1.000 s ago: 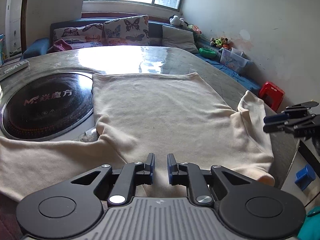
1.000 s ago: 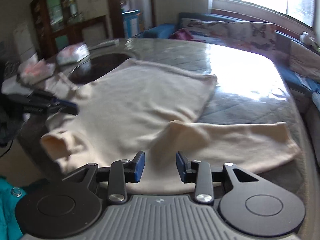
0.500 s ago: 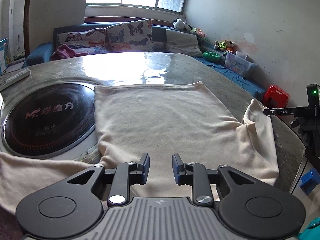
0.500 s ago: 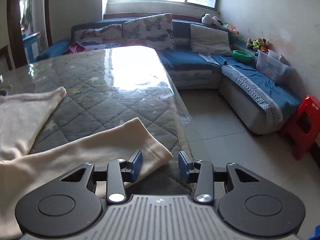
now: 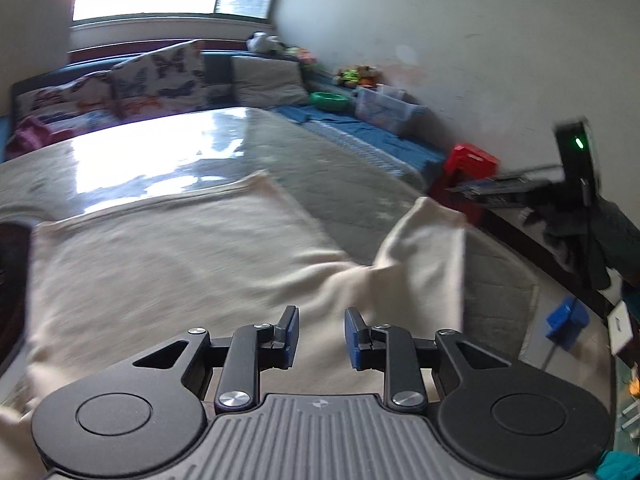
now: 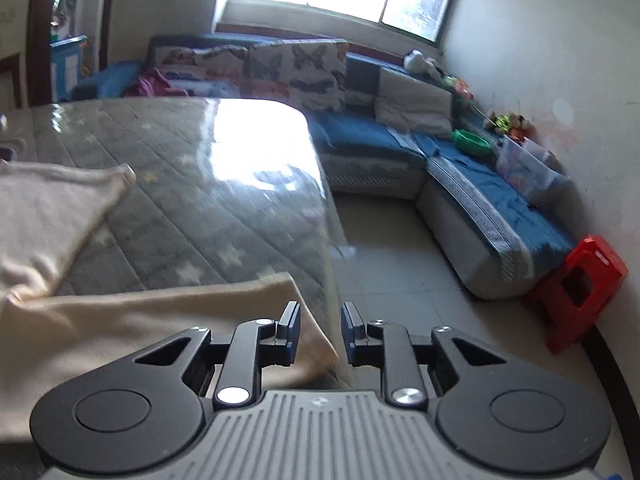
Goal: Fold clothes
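A soft cream knit garment [image 5: 168, 264] lies flat on the glossy quilted grey table [image 5: 352, 184], its sleeve [image 6: 168, 312] reaching the table's edge at 6 o'clock under the right gripper [image 6: 319, 334]. Both the left gripper [image 5: 321, 338] and the right one have their jaws parted, holding nothing. At 2 o'clock, a blue sofa [image 6: 492, 200] carries a clear plastic bin [image 6: 528, 172] of blurred items.

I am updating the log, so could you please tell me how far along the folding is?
Done: the cream sweater lies spread flat on the table. In hand: nothing; the left gripper and right gripper are open, the right at the sleeve cuff. Left: every fold, sleeves first.
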`<control>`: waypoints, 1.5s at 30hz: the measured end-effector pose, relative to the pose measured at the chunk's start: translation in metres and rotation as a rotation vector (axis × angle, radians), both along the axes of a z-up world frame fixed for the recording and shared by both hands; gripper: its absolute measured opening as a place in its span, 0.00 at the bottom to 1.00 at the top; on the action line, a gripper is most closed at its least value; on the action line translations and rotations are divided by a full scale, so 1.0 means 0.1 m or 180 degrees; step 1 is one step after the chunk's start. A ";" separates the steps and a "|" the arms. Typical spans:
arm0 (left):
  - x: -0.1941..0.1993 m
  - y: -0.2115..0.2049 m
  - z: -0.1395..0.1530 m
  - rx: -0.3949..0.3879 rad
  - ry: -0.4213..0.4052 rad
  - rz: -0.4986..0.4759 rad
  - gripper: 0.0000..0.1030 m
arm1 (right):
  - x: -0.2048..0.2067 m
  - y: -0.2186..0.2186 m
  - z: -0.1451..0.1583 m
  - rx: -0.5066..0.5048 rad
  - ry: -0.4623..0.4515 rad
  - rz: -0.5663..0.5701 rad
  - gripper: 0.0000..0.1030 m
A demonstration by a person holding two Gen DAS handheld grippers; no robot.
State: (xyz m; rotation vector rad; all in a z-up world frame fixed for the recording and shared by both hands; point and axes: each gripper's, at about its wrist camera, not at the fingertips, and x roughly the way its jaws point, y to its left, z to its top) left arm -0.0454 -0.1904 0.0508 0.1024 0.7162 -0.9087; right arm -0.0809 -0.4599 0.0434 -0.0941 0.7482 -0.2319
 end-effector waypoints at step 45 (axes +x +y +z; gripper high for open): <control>0.18 -0.44 -0.23 -0.0283 0.0461 -0.0280 0.30 | 1.93 0.96 -0.20 0.0573 0.0161 0.1440 0.16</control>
